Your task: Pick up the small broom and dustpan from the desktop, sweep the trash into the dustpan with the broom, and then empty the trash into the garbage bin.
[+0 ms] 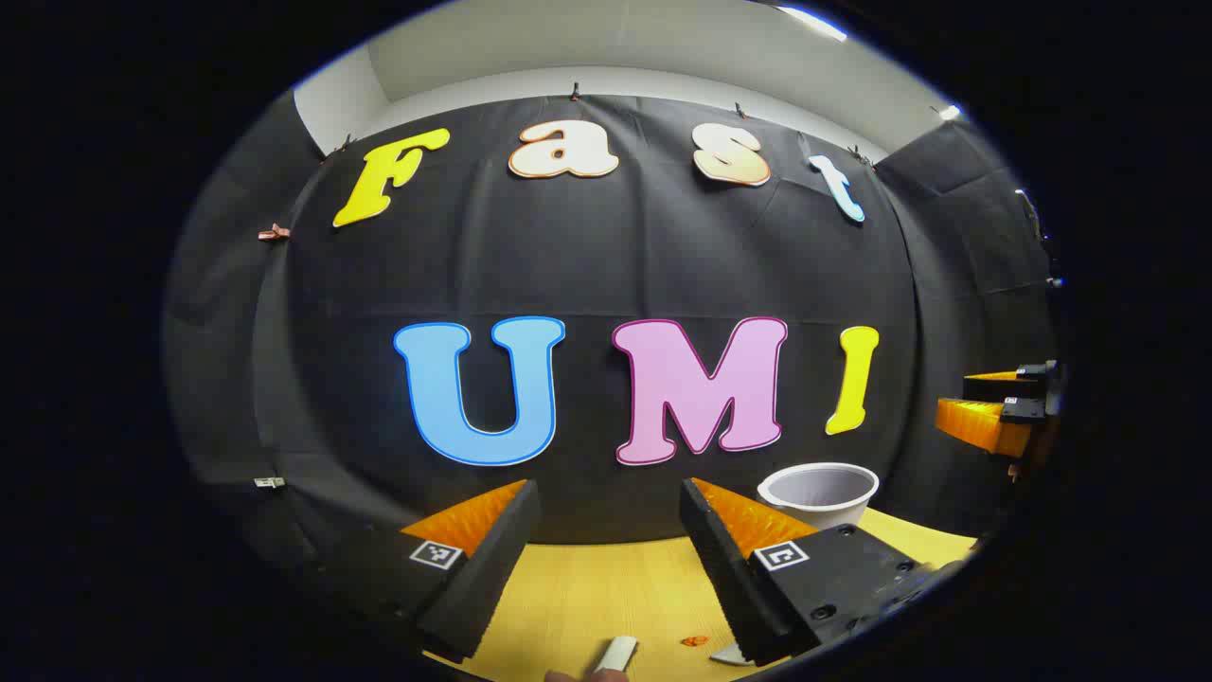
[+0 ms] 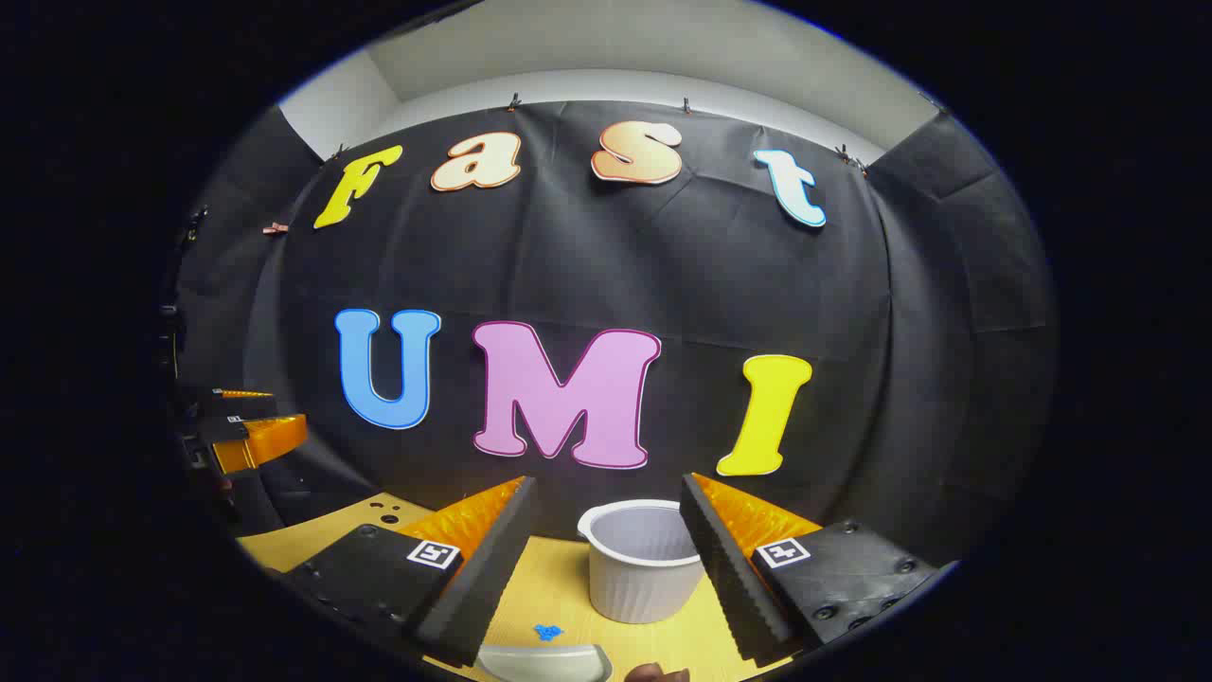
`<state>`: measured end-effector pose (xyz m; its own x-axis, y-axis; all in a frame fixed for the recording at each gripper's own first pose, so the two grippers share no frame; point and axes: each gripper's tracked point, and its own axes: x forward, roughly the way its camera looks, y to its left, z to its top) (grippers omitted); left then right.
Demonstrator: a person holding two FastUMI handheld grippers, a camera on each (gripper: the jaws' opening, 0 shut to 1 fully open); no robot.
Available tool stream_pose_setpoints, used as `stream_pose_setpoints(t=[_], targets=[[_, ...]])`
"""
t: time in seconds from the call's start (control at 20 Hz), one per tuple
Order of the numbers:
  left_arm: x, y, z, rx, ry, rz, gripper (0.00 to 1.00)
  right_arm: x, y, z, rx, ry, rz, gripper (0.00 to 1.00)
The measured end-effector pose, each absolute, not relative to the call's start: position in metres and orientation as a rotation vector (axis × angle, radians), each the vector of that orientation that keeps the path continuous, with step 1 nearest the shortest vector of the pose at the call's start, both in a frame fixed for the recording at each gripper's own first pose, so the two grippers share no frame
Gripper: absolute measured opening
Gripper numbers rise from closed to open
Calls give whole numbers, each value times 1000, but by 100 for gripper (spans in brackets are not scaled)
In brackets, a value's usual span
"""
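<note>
Yellow wood-grain tabletop (image 1: 587,587) lies under both hand-held grippers. The left hand-held gripper (image 1: 611,559) hovers above it with fingers spread wide and nothing between them; a white handle end (image 1: 617,652) and an orange scrap (image 1: 696,641) lie on the tabletop below, and the bin (image 1: 820,493), a white ribbed cup, stands farther off to the right. The right hand-held gripper (image 2: 611,559) is likewise wide open and empty, with the bin (image 2: 639,564) just ahead between its fingers, a blue scrap (image 2: 546,631) before it and the pale dustpan (image 2: 544,661) at the bottom edge.
</note>
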<state>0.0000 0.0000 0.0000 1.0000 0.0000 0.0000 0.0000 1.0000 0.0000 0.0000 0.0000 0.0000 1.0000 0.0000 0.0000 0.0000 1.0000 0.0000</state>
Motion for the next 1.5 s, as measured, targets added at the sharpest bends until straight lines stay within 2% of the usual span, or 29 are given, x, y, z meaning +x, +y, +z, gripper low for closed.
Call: stream_pose_setpoints(t=[0.4, 0.75, 0.9, 1.0, 1.3, 1.5], targets=[[-6, 2, -4, 1, -8, -65, 96, -8, 13, 2, -26, -7, -41, 98], [-8, 4, -4, 18, -8, -78, 96, -13, 24, -6, -37, 31, -21, 97], [-9, 6, -10, 18, 2, -70, 97, -26, 35, -40, -36, 161, 70, 98], [-11, 9, -15, 12, 14, -65, 99, -45, 38, -77, -48, 305, 114, 98], [-18, 19, -37, 18, 50, -51, 99, -105, 46, -192, -64, 664, 192, 98], [-23, 25, -47, 16, 75, -38, 99, -131, 50, -267, -74, 840, 233, 98]])
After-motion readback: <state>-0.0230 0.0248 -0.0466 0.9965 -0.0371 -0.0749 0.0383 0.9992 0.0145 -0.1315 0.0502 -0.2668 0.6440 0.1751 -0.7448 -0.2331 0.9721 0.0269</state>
